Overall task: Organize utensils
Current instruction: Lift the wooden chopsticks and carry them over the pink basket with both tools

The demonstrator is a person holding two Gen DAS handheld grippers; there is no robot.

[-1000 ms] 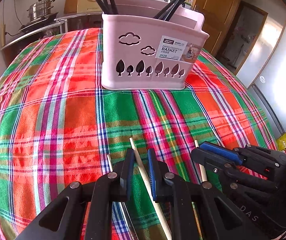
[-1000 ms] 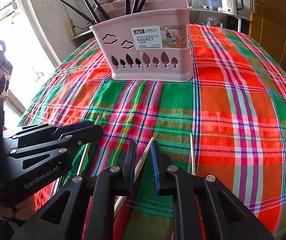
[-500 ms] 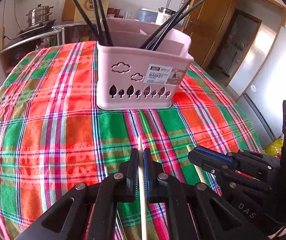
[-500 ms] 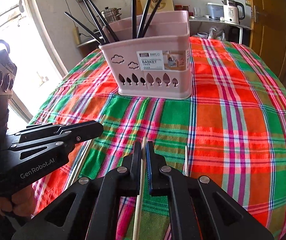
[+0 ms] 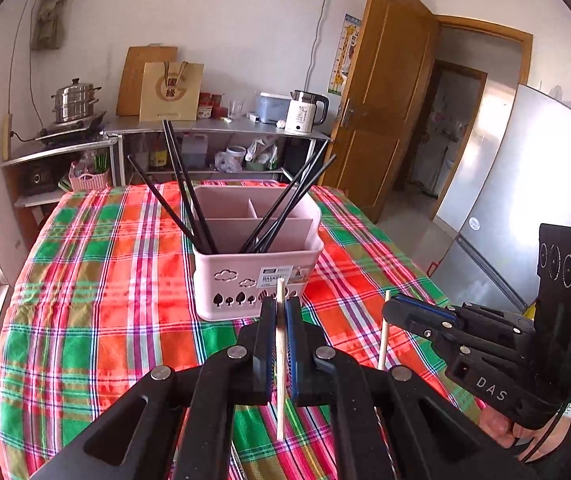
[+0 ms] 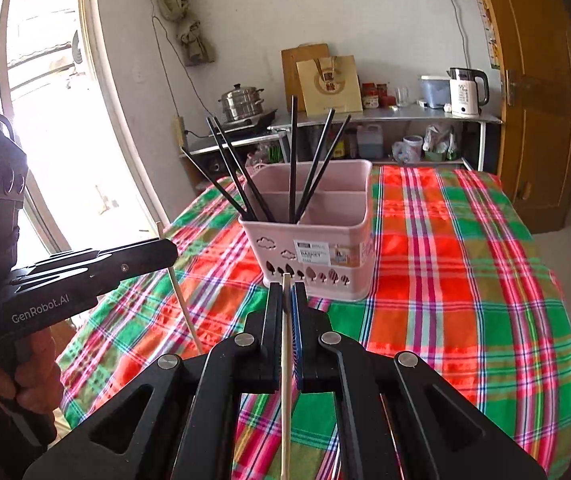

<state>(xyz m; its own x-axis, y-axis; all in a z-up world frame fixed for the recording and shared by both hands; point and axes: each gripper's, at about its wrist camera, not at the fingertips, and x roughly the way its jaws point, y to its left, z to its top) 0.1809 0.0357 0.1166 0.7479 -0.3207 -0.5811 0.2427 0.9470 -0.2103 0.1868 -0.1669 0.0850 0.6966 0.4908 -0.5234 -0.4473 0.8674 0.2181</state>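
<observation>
Both tongs are rising off the tabletop (image 5: 97, 320), each now carrying a pale chopstick that was lying on the plaid cloth a second ago. Left tongs (image 5: 280, 308) are clamping tight on one wooden chopstick (image 5: 280, 380), which is standing nearly upright between the pads, clear of the cloth. Right tongs (image 6: 286, 294) are pinching the other chopstick (image 6: 285, 400) the same way. Ahead of both, the pink basket (image 5: 245, 280) is sitting on the tabletop, with black chopsticks (image 5: 181, 192) leaning out of its front compartment.
</observation>
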